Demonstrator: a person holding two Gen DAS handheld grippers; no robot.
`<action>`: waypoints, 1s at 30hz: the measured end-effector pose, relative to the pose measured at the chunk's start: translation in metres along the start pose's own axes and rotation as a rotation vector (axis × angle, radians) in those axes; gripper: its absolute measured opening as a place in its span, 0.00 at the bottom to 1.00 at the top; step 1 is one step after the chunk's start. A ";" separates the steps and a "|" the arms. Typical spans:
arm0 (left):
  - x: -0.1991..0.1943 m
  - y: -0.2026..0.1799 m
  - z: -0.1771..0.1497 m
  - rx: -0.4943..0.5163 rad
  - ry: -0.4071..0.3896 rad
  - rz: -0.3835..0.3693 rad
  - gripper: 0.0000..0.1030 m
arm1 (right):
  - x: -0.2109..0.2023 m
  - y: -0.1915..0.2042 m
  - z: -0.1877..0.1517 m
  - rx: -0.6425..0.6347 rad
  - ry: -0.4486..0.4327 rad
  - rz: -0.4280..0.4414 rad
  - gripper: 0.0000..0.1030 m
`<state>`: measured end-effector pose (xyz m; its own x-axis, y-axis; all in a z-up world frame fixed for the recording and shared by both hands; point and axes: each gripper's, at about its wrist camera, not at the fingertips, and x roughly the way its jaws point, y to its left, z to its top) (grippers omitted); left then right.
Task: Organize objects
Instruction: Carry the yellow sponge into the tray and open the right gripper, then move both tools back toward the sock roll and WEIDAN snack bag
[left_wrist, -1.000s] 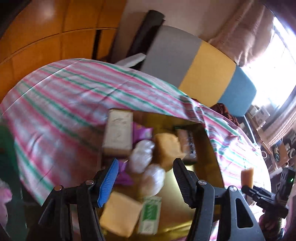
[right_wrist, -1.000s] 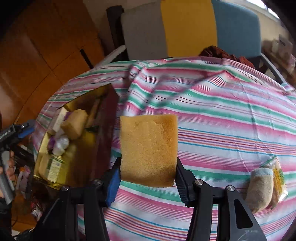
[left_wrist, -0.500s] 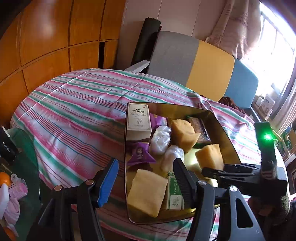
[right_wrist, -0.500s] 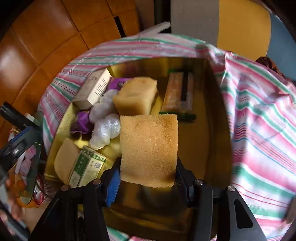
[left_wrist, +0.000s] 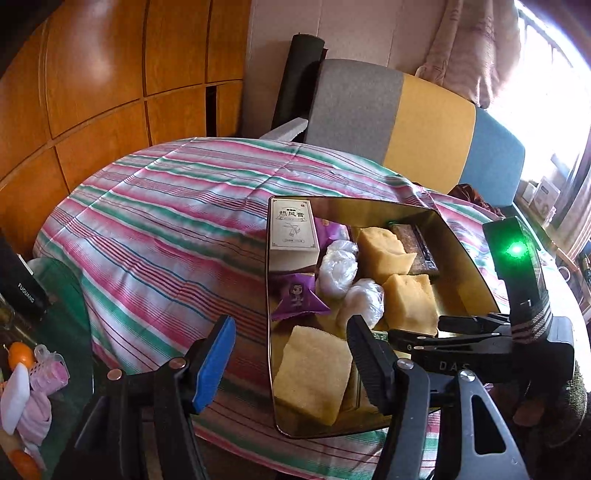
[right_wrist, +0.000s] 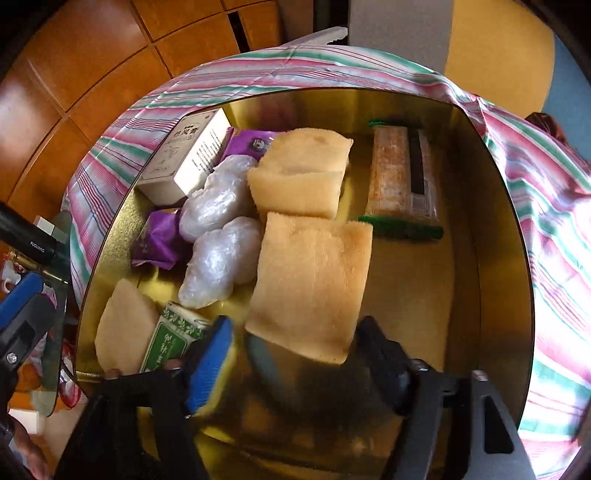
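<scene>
My right gripper (right_wrist: 291, 354) hangs over the gold tin (right_wrist: 491, 258), jaws opening, so the yellow sponge (right_wrist: 314, 280) between them drops clear of the pads into the near-centre gap, beside the wrapped bundles (right_wrist: 221, 266). My left gripper (left_wrist: 291, 362) stands half-wide and empty at the tin's near-left edge, which keeps it out of the drop path.

Three sponges (right_wrist: 310, 280), two boxes (right_wrist: 184, 158)
</scene>
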<state>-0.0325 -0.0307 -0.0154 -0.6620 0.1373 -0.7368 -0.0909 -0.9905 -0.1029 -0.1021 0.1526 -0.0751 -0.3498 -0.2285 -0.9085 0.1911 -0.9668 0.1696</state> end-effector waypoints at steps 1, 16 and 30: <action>-0.001 -0.001 0.000 0.005 -0.003 0.003 0.62 | 0.000 -0.001 -0.001 0.006 -0.002 0.002 0.83; -0.016 -0.025 0.001 0.068 -0.036 -0.017 0.66 | -0.059 -0.027 -0.026 0.070 -0.148 -0.002 0.94; -0.019 -0.069 0.007 0.168 -0.034 -0.103 0.66 | -0.128 -0.103 -0.060 0.145 -0.254 -0.121 1.00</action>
<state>-0.0186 0.0350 0.0104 -0.6670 0.2407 -0.7051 -0.2804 -0.9579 -0.0618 -0.0222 0.2880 0.0011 -0.5831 -0.1140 -0.8043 0.0079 -0.9908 0.1348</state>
